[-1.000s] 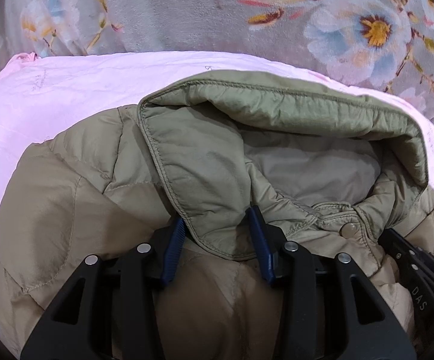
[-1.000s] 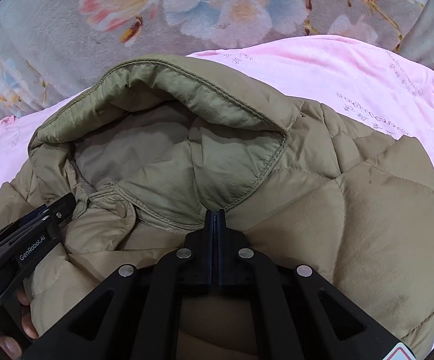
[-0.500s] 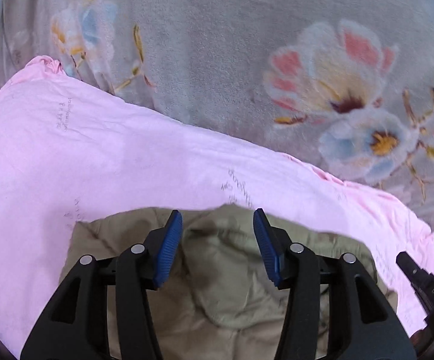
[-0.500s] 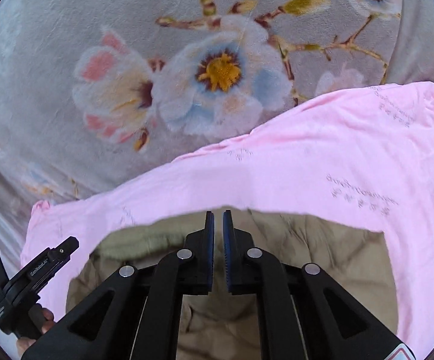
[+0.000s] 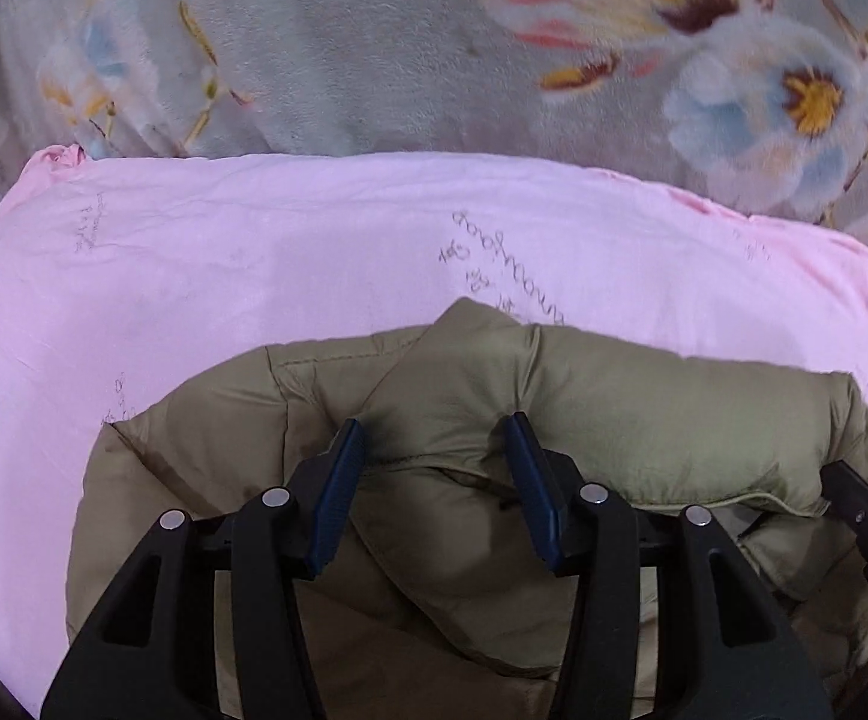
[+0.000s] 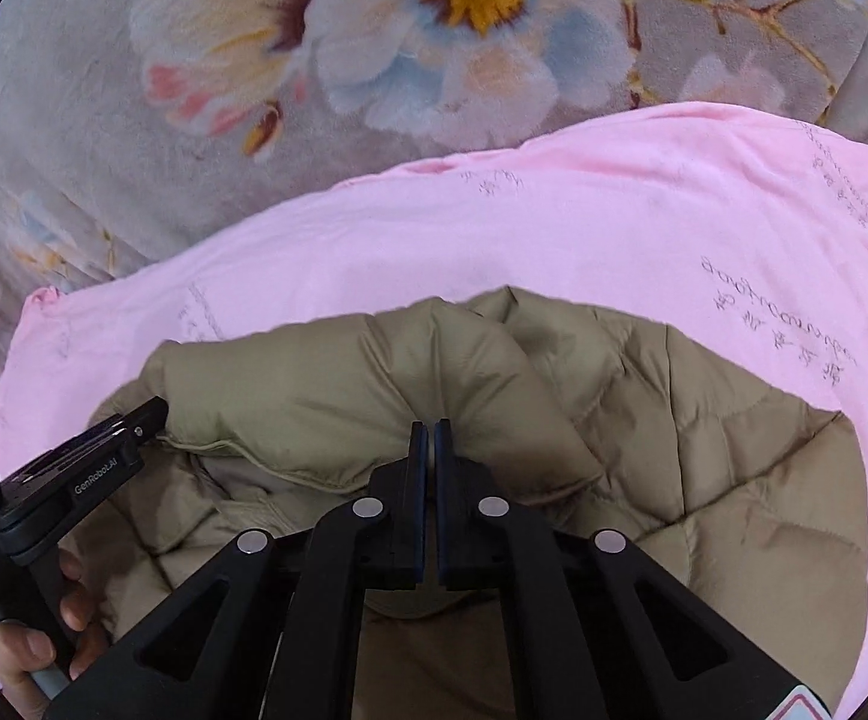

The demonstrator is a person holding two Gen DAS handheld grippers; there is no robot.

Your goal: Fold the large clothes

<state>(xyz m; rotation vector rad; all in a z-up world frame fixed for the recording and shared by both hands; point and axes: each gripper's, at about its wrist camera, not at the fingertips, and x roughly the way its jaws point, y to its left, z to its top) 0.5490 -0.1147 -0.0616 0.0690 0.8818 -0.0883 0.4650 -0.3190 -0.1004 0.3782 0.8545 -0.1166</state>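
The olive quilted jacket (image 5: 613, 420) lies on a pink sheet (image 5: 254, 276), its hood (image 6: 326, 396) turned down toward the near side so that its hemmed edge rests over the collar area. The garment's body runs out of view below both cameras, so whether sleeves or lower half are folded cannot be told.

Left gripper (image 5: 434, 450): fingers apart, straddling a ridge of hood fabric without clamping it. Right gripper (image 6: 429, 456): fingers nearly together with a thin gap; fabric between them cannot be confirmed. In the right wrist view the left tool enters from the left, its tip beside the hood's left end.

Judgement: hood fold appears placed; remaining folds are not verifiable and probably outstanding.

Beyond the sheet's far edge lies a grey floral blanket (image 6: 434, 30)
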